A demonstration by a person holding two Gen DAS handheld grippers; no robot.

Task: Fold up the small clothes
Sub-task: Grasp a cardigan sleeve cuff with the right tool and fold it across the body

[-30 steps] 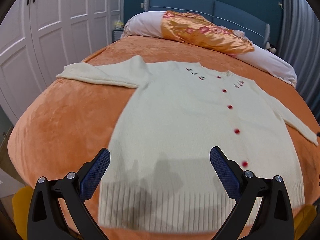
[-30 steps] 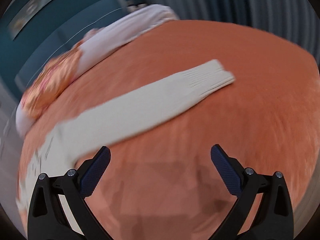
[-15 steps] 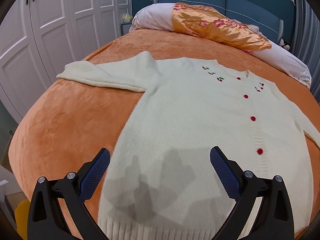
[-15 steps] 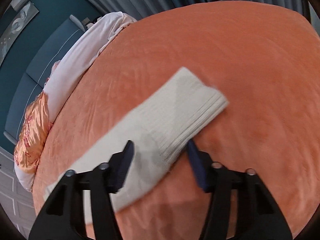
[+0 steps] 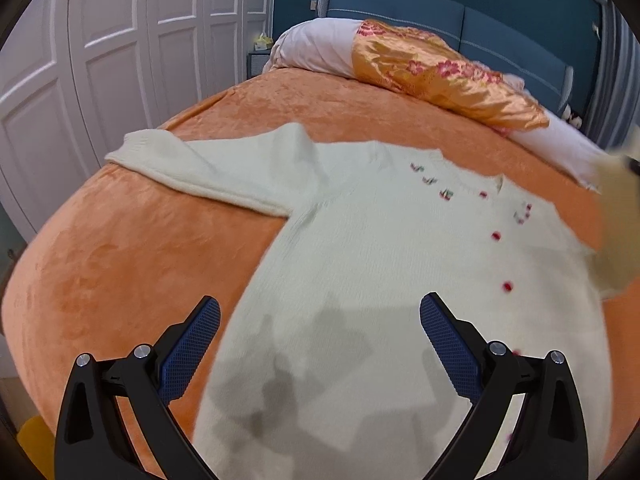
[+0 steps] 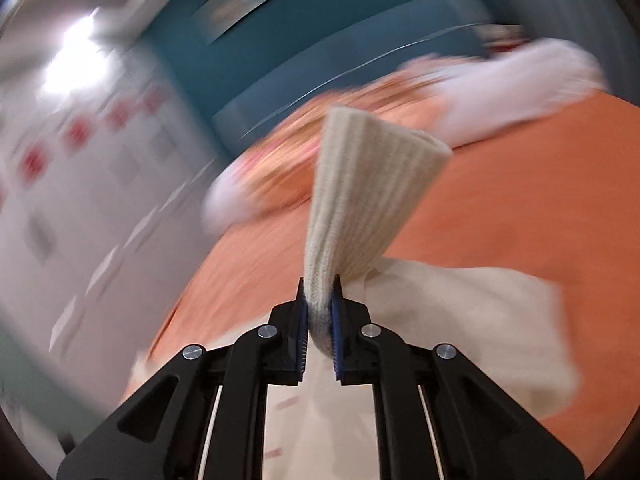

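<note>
Right hand-held gripper [image 6: 319, 300] — clamping cardigan cuff [image 6: 372, 184]

Right wrist view: heavy motion blur; the wardrobe doors [image 6: 80, 184], headboard [image 6: 304, 52] and pillows [image 6: 500, 92] are smeared beyond detail. The cardigan's cuff [image 6: 360, 200] is pinched in the right tongs [image 6: 319, 312], which hide its lowest part. Left wrist view: the cardigan [image 5: 380, 280] runs off the bottom edge, hem unseen; its raised right sleeve [image 5: 616, 216] is a blurred mass cut by the frame's right edge. Embroidery [image 5: 430, 180] near the collar is too blurred to identify.
</note>
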